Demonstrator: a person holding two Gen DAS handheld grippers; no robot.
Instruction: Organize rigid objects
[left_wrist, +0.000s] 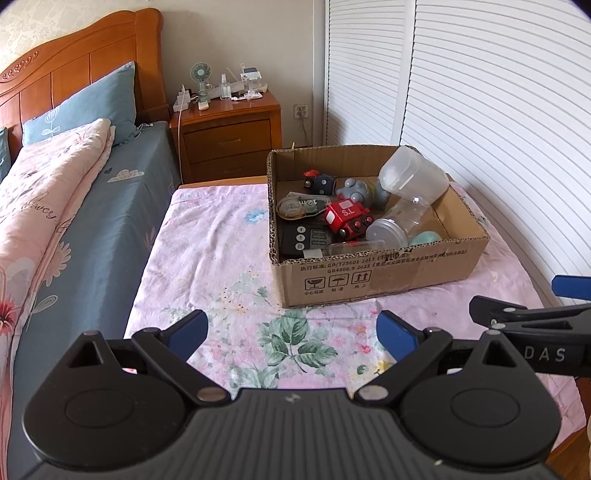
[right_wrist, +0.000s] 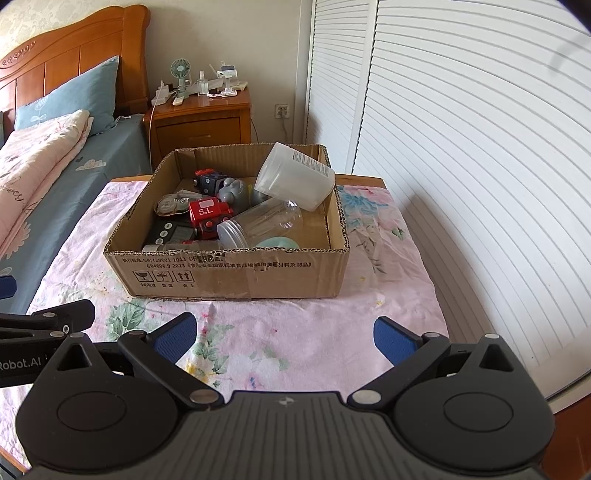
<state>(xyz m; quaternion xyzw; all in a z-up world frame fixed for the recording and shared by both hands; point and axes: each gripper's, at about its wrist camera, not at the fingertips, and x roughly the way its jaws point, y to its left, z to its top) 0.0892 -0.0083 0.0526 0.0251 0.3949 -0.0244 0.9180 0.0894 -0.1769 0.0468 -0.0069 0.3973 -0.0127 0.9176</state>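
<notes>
An open cardboard box (left_wrist: 376, 275) (right_wrist: 236, 275) stands on a table with a pink floral cloth (left_wrist: 229, 258) (right_wrist: 314, 332). Inside lie a frosted plastic container (left_wrist: 413, 175) (right_wrist: 295, 179), a clear jar on its side (left_wrist: 399, 221) (right_wrist: 258, 223), a red toy robot (left_wrist: 347, 218) (right_wrist: 208, 216), a grey toy (left_wrist: 358, 190) (right_wrist: 232, 190), a dark cube toy (left_wrist: 319, 182) (right_wrist: 207, 181), a black remote (left_wrist: 301, 238) (right_wrist: 170, 232) and a tape dispenser (left_wrist: 293, 206) (right_wrist: 168, 203). My left gripper (left_wrist: 291, 334) is open and empty, near the box's front. My right gripper (right_wrist: 286, 334) is open and empty, also in front.
A bed (left_wrist: 55, 206) with pink quilt and blue pillow lies left of the table. A wooden nightstand (left_wrist: 225, 129) (right_wrist: 199, 122) with a small fan stands behind. White louvred doors (left_wrist: 480, 110) (right_wrist: 461, 129) run along the right. The right gripper's side shows in the left wrist view (left_wrist: 535, 321).
</notes>
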